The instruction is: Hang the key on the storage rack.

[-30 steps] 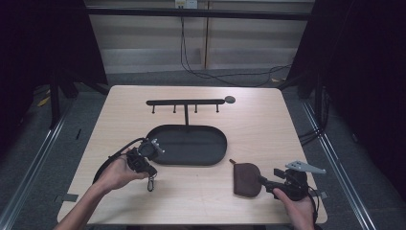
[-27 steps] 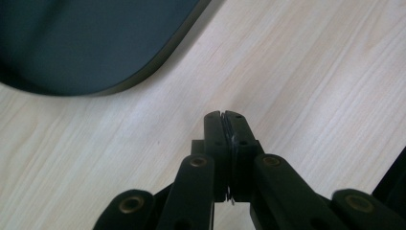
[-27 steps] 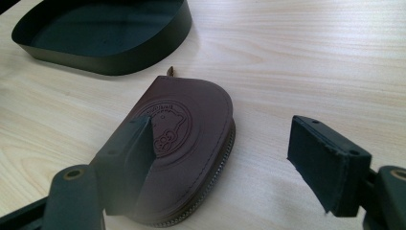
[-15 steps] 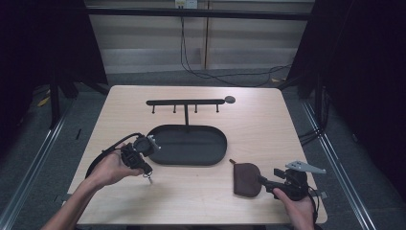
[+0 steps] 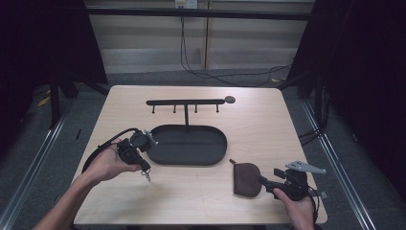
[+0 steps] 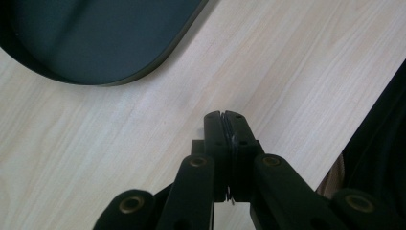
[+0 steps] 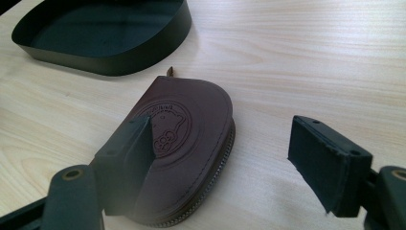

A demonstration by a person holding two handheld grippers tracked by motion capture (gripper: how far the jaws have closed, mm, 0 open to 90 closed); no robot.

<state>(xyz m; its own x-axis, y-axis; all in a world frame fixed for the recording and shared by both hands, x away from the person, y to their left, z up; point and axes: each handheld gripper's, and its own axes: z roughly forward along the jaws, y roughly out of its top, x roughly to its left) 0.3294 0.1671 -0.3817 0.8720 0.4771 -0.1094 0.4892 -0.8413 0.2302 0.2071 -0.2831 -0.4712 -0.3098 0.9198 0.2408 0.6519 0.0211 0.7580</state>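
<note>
The key (image 5: 148, 175), a small metal thing dangling from the left gripper (image 5: 142, 167), now hangs clear above the counter (image 5: 201, 201) near its front left; a second ago it was lower, close to the wood beside the tray (image 5: 191, 158), and the left hand (image 5: 107, 163) has since lifted it and drawn back a little toward the counter's left edge. The left gripper's fingers (image 6: 225, 139) are pressed fully together, with a thin sliver of metal caught between them in the left gripper view. This looks like a pick-up just completed, leaving the key free to be carried, perhaps to the hook rack (image 5: 186, 102) behind the tray. The brown pouch (image 5: 246, 178) lies flat at front right, unchanged. The right gripper (image 7: 230, 158) has not moved; its fingers stand wide apart over the pouch, gripping nothing.
</note>
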